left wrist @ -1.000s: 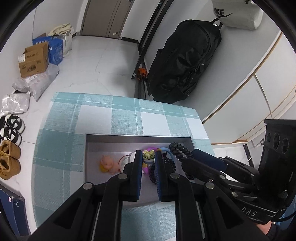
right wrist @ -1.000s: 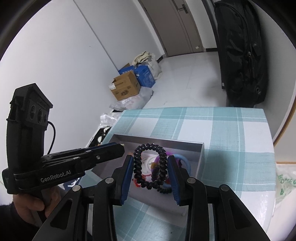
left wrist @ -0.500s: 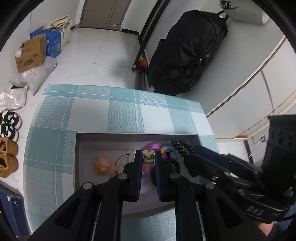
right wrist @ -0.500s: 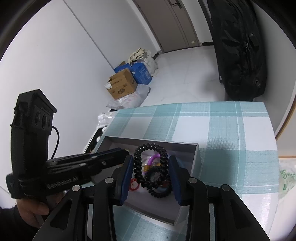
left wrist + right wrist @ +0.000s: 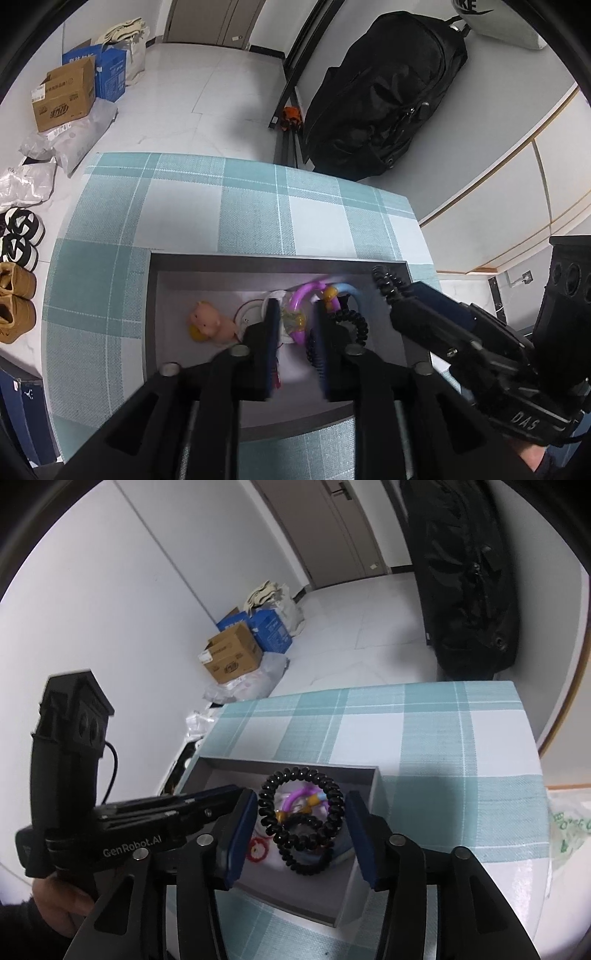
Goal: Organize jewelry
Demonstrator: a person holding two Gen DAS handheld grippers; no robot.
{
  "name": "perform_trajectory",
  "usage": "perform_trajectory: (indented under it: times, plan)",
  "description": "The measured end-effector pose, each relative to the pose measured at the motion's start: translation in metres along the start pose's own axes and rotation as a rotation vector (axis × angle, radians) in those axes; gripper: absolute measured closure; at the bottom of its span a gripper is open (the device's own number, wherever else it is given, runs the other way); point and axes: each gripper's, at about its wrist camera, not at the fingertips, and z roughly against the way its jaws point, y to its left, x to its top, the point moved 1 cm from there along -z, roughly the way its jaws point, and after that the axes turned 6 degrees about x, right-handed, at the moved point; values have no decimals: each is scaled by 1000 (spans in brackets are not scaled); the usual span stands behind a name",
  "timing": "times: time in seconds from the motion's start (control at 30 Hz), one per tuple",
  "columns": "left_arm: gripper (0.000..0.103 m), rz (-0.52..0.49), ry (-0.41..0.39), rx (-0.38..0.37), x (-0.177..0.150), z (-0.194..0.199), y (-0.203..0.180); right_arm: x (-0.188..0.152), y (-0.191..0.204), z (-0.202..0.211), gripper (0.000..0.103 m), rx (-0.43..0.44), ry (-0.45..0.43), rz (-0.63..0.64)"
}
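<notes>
A grey open box (image 5: 277, 258) (image 5: 229, 764) sits on the teal checked tablecloth (image 5: 221, 206). In it lie a pink pig toy (image 5: 207, 325), a white ring (image 5: 251, 314), a purple bracelet (image 5: 310, 291) (image 5: 295, 797) and a red-and-white charm (image 5: 256, 849). My right gripper (image 5: 301, 799) (image 5: 402, 295) hangs over the box's right end. Its jaws are opening, and a black coil hair tie (image 5: 267, 812) (image 5: 386, 280) stands upright between them with slim gaps at the pads. My left gripper (image 5: 295, 314) is low in the box. Its jaws are opening too, with the jewelry pile showing through the gap, unpressed.
A black backpack (image 5: 380, 92) leans on the wall beyond the table. Cardboard and blue boxes (image 5: 62, 96) and shoes (image 5: 18, 240) are on the floor at left. A hand (image 5: 62, 904) holds the left gripper's handle. The table edge runs close on the right (image 5: 532, 738).
Both pairs of jaws have widened. The right pads, shut on the black coil before, now stand just off its sides. The left view is blurred around its fingers.
</notes>
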Motion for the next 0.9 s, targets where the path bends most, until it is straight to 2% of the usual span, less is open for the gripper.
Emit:
perform_trajectory:
  times: [0.07, 0.13, 0.27, 0.43, 0.5, 0.63, 0.7, 0.77, 0.8, 0.9]
  plan:
    - [65, 0, -15, -10, -1, 3, -1, 0, -1, 3, 46, 2, -10, -6]
    - [59, -7, -40, -8, -2, 8, -3, 0, 0, 8, 44, 11, -23, -1]
    - [58, -5, -63, 3, -2, 13, -2, 0, 3, 16, 35, 7, -48, 12]
    - [57, -27, -103, 34, -5, 22, -7, 0, 5, 29, 28, -12, -91, 33]
    - [57, -47, -140, 84, -7, 29, -11, -1, 6, 35, 24, -25, -111, 41]
    - [56, -46, -219, 108, -13, 47, -12, -3, 13, 45, 21, -16, -152, 63]
    - [50, -52, -263, 124, -16, 56, -13, -5, 20, 52, 19, -10, -179, 87]
    - [36, -59, -324, 154, -20, 68, -15, -8, 28, 57, 14, -6, -200, 118]
    - [34, -63, -352, 169, -23, 73, -16, -10, 31, 59, 9, -5, -209, 129]
    - [33, -66, -375, 170, -29, 81, -17, -17, 42, 65, 5, -5, -230, 164]
